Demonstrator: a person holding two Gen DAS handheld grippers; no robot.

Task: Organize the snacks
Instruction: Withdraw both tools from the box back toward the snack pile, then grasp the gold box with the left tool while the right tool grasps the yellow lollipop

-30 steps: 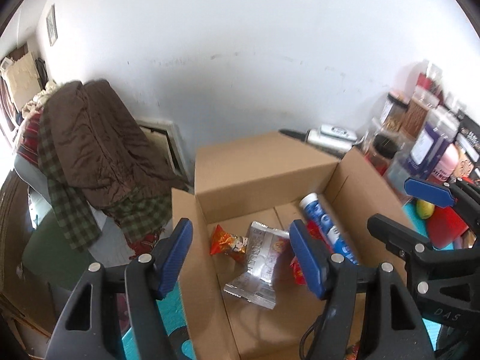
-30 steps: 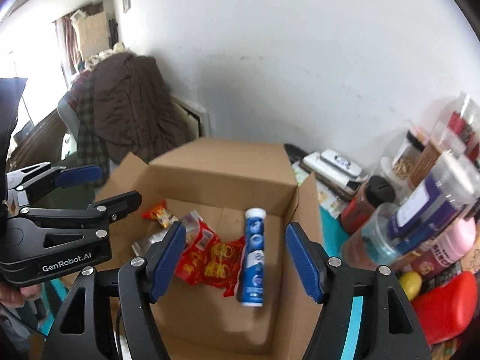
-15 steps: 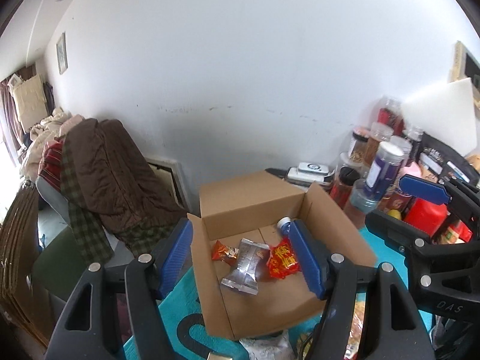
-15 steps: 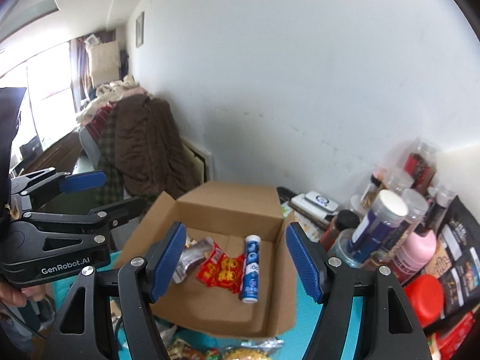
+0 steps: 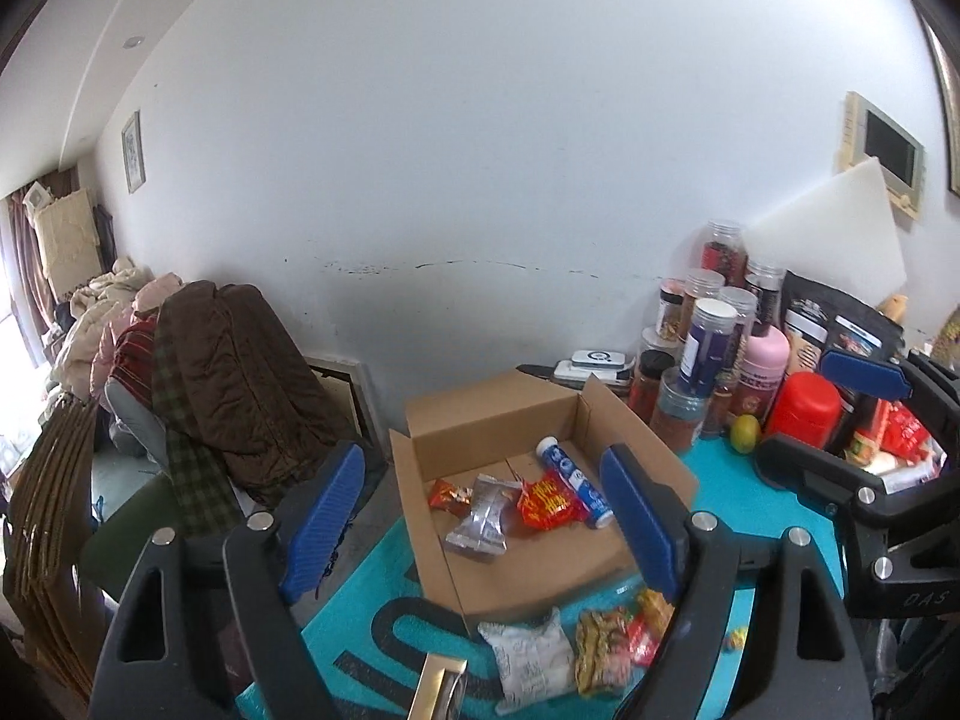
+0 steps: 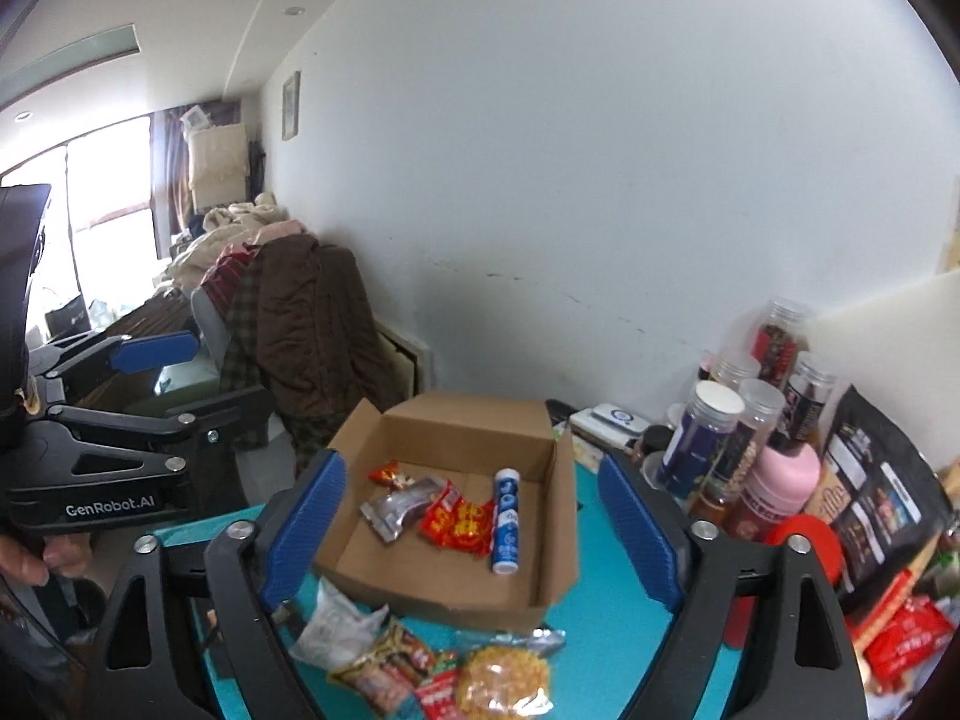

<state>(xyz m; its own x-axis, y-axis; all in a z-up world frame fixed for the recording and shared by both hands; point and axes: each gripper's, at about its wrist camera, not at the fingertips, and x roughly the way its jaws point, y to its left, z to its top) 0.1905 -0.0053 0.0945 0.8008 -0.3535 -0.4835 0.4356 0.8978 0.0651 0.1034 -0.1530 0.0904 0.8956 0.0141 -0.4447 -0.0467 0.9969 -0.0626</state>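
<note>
Both tools have drawn back and upward from the cardboard box (image 5: 528,420) since the earlier frames, so the box now looks smaller and loose snacks in front of it have come into view; the jaws of each tool have just been opening, with nothing between them. Behind everything stands a white wall (image 5: 480,150), with a heap of brown and checked clothing (image 5: 240,372) at the left. On the teal bench (image 6: 606,618) the open box sits in the middle, flaps up. To its right crowd clear jars (image 5: 708,336), a pink bottle (image 6: 786,474), a red container (image 5: 804,408) and a black pouch (image 6: 870,480). Inside the box lie, left to right, a small orange packet (image 6: 387,474), a silver packet (image 6: 399,507), a red packet (image 6: 459,519) and a blue-and-white tube (image 6: 506,519). In front of the box, on the bench, lie a white packet (image 5: 534,654), a brown patterned packet (image 6: 390,660) and a bag of yellow snacks (image 6: 504,684). Left tool (image 5: 486,516) and right tool (image 6: 474,534) both hang released above the bench, blue pads apart, touching nothing.
</note>
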